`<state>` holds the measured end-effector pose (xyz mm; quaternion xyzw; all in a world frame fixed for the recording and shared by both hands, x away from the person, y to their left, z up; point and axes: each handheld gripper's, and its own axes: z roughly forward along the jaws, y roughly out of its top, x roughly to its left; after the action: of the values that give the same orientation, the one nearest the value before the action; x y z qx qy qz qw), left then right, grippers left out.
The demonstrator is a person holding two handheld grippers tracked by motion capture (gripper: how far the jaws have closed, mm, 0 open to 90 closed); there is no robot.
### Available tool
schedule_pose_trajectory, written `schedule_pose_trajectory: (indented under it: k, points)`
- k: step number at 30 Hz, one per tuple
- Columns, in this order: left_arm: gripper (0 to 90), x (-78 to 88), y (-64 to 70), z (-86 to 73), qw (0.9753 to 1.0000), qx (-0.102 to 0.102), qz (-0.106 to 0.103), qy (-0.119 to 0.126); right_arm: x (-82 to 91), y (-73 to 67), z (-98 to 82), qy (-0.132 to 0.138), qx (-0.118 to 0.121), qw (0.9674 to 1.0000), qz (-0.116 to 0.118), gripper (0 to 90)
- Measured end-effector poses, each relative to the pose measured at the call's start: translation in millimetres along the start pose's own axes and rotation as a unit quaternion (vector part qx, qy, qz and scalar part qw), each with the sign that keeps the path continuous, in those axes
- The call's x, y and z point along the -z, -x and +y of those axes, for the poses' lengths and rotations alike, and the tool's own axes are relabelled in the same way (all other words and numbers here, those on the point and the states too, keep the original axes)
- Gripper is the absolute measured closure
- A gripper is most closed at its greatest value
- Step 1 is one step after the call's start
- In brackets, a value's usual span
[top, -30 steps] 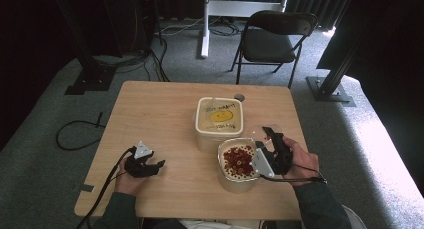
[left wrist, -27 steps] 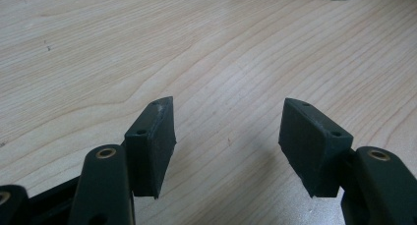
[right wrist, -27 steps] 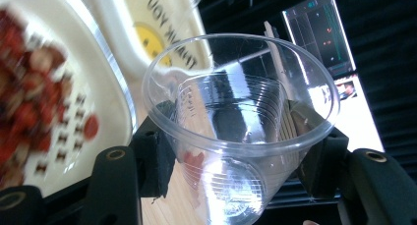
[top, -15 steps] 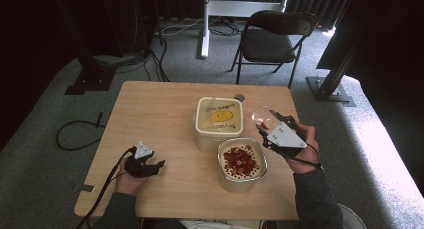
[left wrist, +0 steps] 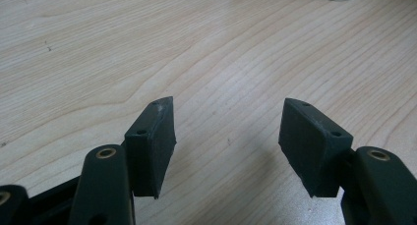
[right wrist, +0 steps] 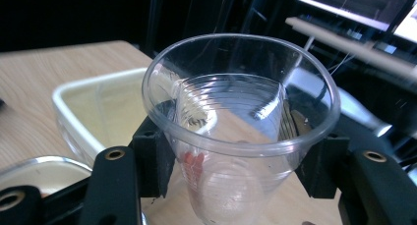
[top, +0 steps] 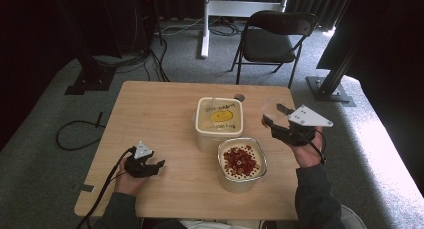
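Grippers number two, tubs two, cup one. At the left, the left gripper [top: 159, 165] rests low on the wooden table [top: 160, 114] near the front edge, jaws spread wide with nothing between them; the left gripper view shows bare pale wood grain under its black pads [left wrist: 152, 141], and that whole side of the table lies free. In the middle stand the two tubs, just beside each other: the far tub [top: 219, 120] is cream plastic, squarish with rounded corners, bearing a yellow mark and handwriting; the near tub [top: 242, 163], close to the front edge, holds small red pieces on a pale layer. At the right, the right gripper [top: 270, 120] is lifted above the table's right edge, its jaws closed on the cup [right wrist: 241, 126], a clear ribbed plastic cup, round, held upright by its sides below the rim. A few red pieces lie in its bottom. A small strip of bare wood separates the tubs from the right edge.
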<state>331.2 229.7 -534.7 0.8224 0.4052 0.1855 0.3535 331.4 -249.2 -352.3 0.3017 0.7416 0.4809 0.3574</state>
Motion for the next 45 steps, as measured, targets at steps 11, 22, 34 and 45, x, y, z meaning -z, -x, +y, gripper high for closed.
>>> schedule_pose_trajectory:
  k: [11, 22, 34, 45]
  points:
    - [39.3, -0.2, 0.5, -0.1, 1.0000, 0.000, -0.001, 0.000, 2.1, 23.2, -2.9, 0.000, -0.101, 0.9949, 0.009, 40.5]
    - [39.4, -0.4, 0.3, 0.0, 1.0000, -0.001, -0.001, 0.000, -4.4, 28.0, 7.3, -0.003, -0.110, 0.9938, 0.008, 40.2]
    - [39.5, -0.3, 0.2, 0.1, 1.0000, -0.001, -0.001, 0.000, -11.8, 28.9, 25.0, 0.003, -0.103, 0.9946, 0.010, 39.8]
    - [39.5, -0.5, 0.0, 0.1, 1.0000, -0.001, -0.001, 0.000, -17.0, 29.9, 44.2, 0.012, -0.094, 0.9955, 0.012, 39.8]
